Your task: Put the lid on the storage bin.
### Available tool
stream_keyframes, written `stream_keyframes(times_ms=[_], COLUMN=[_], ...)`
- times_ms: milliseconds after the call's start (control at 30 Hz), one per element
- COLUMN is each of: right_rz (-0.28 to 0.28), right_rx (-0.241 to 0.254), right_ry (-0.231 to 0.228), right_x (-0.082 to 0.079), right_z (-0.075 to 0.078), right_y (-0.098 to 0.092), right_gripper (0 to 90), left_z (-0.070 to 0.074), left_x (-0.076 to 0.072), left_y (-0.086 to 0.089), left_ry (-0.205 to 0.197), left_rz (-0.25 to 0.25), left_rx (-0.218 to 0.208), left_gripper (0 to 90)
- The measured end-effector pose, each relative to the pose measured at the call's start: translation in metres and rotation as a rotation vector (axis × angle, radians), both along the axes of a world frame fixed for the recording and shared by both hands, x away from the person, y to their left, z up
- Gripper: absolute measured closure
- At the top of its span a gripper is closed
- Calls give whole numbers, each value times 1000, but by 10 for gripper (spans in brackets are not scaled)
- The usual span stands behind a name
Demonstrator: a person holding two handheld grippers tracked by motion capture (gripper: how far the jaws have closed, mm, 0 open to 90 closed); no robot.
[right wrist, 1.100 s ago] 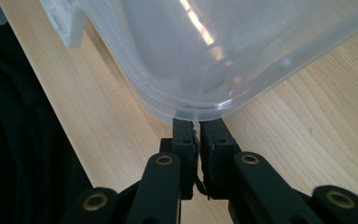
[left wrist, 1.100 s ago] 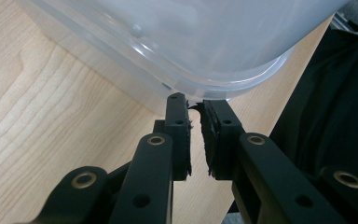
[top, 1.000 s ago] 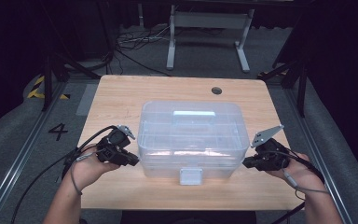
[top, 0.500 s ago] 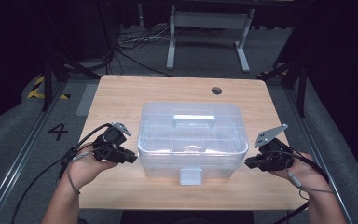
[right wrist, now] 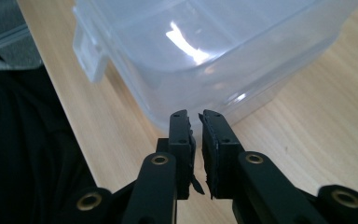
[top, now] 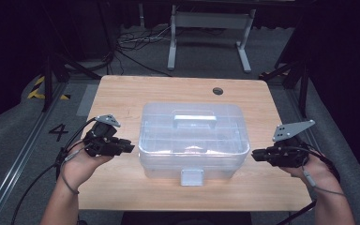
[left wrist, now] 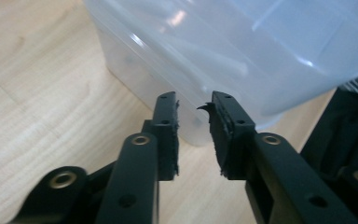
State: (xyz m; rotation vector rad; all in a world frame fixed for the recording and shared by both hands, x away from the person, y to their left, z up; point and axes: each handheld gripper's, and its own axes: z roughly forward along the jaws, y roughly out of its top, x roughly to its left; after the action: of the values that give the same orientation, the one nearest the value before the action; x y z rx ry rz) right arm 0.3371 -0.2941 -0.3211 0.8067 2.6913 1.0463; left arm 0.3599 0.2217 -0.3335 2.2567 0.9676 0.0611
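Observation:
A clear plastic box with a lid, a top handle and a front latch stands in the middle of the wooden table. My left gripper hovers just off the box's left side, pointing at it. Its jaws have just been opening, and in the left gripper view they stand apart with nothing between them, the box wall close ahead. My right gripper points at the box's right side. Its jaws have also just been opening, to a narrow empty gap before the box.
A round cable hole sits in the table's far right part. Beyond the table a metal stand and loose cables lie on the dark floor. A "4" is marked on the floor to the left. Bare wood surrounds the box.
Both grippers have drawn slightly away from the box's sides and risen a little. The box has stayed in place.

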Motion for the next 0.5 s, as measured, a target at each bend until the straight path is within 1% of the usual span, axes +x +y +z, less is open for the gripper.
stream_keyframes(times_ms=[33,67,100,133,167,200,233,267,300,333,367,400,433,467,500], right_rz=[-19,-30,-45,-45,-61,-82,-101,-140,-160,-160,-183,-204,-249,-249,-263], right_rx=[39,56,75,75,99,128,144,161,171,171,179,182,177,177,179], right_ry=[-14,-24,-38,-38,-50,-72,-96,-138,-153,-153,-163,-175,-192,-192,-193], right_x=[1,1,2,2,2,4,4,7,9,9,10,12,16,16,17], right_z=[3,5,7,7,8,10,11,12,12,12,12,11,10,10,8], right_y=[-4,-7,-9,-9,-12,-15,-17,-21,-23,-23,-25,-27,-31,-31,-32], right_gripper=[763,738,700,700,652,595,559,509,506,506,497,488,480,480,471], left_z=[0,1,1,1,1,1,1,-1,-1,-2,-3,-4,-7,-7,-8], left_x=[0,-1,-1,-1,-1,-1,0,1,1,1,2,3,4,4,4], left_y=[1,4,4,5,6,7,8,9,9,10,11,11,13,13,13], left_ry=[-11,-27,-27,-33,-46,-55,-54,-70,-70,-66,-66,-69,-89,-89,-92], left_rz=[11,34,34,35,48,56,64,71,71,81,85,87,96,96,111], left_rx=[-7,-21,-21,-24,-33,-41,-46,-45,-45,-51,-55,-53,-38,-38,-31], left_gripper=[674,663,662,662,653,633,631,626,618,618,613,605,586,572,572])
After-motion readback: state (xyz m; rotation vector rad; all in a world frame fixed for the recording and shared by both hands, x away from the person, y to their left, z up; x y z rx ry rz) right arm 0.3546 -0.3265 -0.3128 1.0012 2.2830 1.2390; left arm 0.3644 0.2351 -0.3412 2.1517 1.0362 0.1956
